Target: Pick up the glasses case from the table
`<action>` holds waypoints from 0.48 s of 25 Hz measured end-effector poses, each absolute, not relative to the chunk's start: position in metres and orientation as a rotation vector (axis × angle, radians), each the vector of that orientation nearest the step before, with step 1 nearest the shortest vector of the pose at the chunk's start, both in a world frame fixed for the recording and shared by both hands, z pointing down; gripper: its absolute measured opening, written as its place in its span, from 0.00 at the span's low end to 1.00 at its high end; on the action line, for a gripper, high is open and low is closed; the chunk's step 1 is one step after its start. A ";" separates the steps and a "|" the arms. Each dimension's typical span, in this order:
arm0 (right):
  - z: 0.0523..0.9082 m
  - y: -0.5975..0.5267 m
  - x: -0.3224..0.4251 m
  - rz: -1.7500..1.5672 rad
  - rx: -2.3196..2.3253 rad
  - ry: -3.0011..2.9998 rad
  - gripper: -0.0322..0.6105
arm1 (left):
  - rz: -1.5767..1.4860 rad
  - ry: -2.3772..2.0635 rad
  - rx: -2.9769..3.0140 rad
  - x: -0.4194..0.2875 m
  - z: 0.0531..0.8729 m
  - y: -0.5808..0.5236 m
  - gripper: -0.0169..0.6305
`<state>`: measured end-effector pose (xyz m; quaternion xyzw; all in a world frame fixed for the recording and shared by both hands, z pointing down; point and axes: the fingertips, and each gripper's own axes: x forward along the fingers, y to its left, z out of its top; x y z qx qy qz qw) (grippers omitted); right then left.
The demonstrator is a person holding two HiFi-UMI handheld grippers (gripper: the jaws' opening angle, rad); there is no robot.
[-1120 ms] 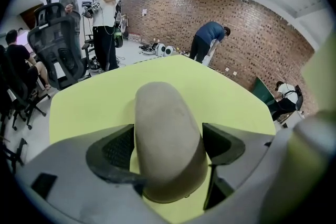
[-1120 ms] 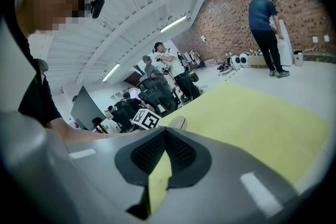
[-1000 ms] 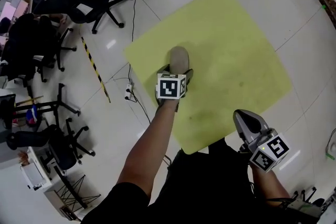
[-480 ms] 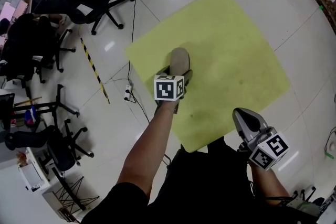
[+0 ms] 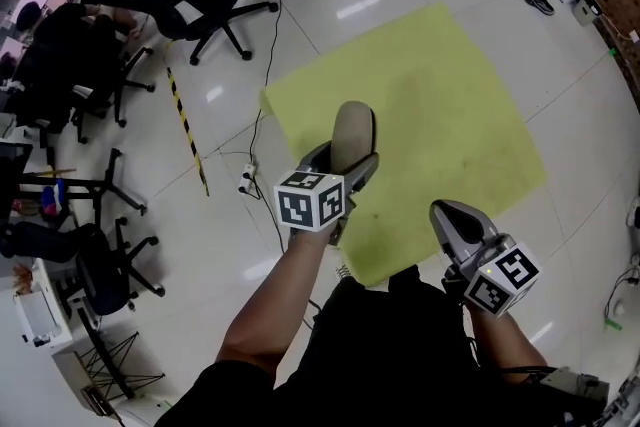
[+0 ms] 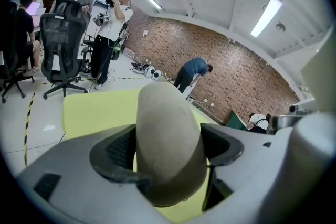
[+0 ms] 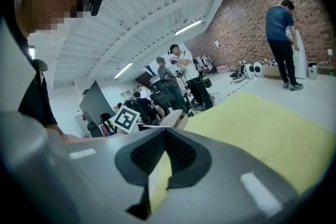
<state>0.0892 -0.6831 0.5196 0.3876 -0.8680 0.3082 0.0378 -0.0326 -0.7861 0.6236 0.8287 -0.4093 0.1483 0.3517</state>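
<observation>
Left hand-held gripper pinches the glasses case near its lower end. The left gripper view shows the rounded beige case standing up between the two dark pads, pressed on both sides. The jaws have just been closing a little on it, and they sit wide because the case is broad.

In the head view the case is over the near left part of the yellow worktop. In the left gripper view the worktop lies behind and below it. From this I judge the case to be off the surface and carried by the grip alone, though no view shows the gap beneath it directly.

Off to the person's right, the other hand-held gripper hangs over the near edge of the worktop. Its jaws are pressed together with nothing between them, and it takes no part.

The pickup itself looks done. What may remain is to keep the hold firm, as only the case's lower part is gripped.
</observation>
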 end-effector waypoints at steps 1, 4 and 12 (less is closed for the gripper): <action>0.515 -0.681 0.083 0.930 1.174 -2.673 0.05 | 0.352 -1.053 2.169 -0.034 0.609 -0.779 0.62; 0.499 -0.677 0.067 0.880 1.134 -2.706 0.05 | 0.256 -1.040 2.226 -0.040 0.566 -0.756 0.62; 0.461 -0.660 0.025 0.737 1.042 -2.784 0.05 | 0.066 -1.051 2.317 -0.072 0.488 -0.708 0.61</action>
